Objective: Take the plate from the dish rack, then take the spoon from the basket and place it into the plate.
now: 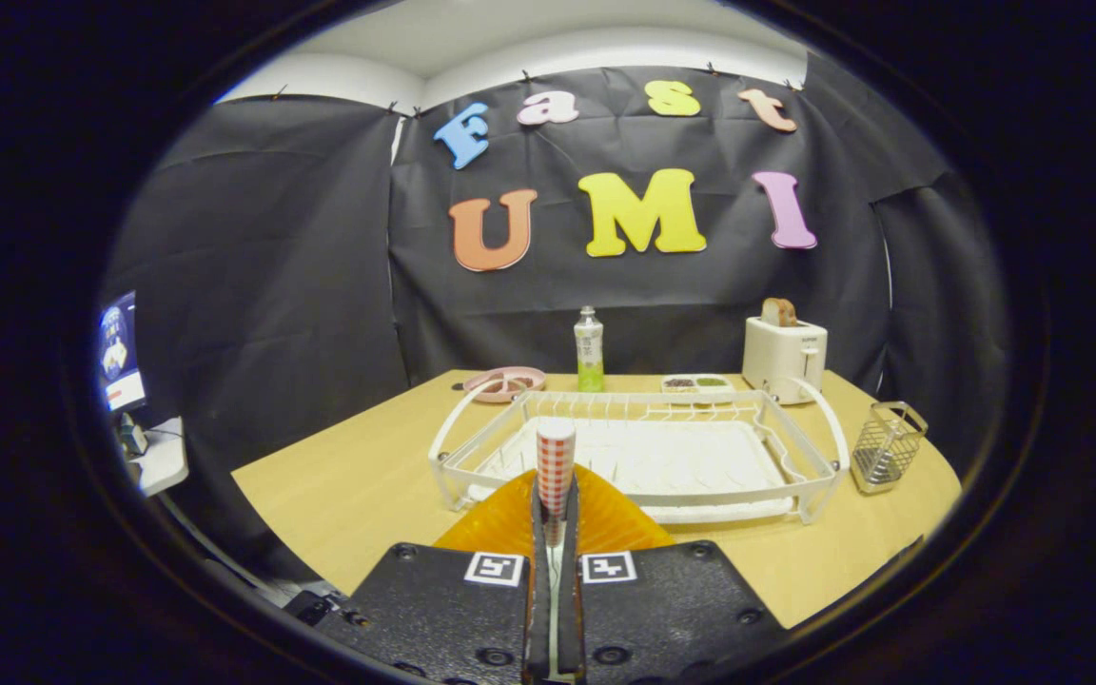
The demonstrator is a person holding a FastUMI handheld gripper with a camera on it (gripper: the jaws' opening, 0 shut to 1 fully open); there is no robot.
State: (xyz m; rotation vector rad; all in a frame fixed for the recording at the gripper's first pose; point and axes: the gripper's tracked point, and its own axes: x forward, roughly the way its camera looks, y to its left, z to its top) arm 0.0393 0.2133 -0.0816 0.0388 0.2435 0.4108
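My gripper [556, 521] is shut on the spoon [556, 461], both fingers pressing on it. The spoon's red-and-white checked end sticks up just ahead of the fingertips. Under the fingers and spoon lies the orange plate [500, 525], flat on the wooden table [348, 485] in front of the white dish rack [643, 457]. The fingers hide the plate's middle. The wire basket [887, 445] stands to the right of the rack, well beyond the fingers.
Behind the rack stand a green drink bottle [589, 349], a pink plate [505, 382], a small white snack tray [695, 383] and a white toaster [784, 354] with bread in it. A screen [120, 352] stands off the table's left side.
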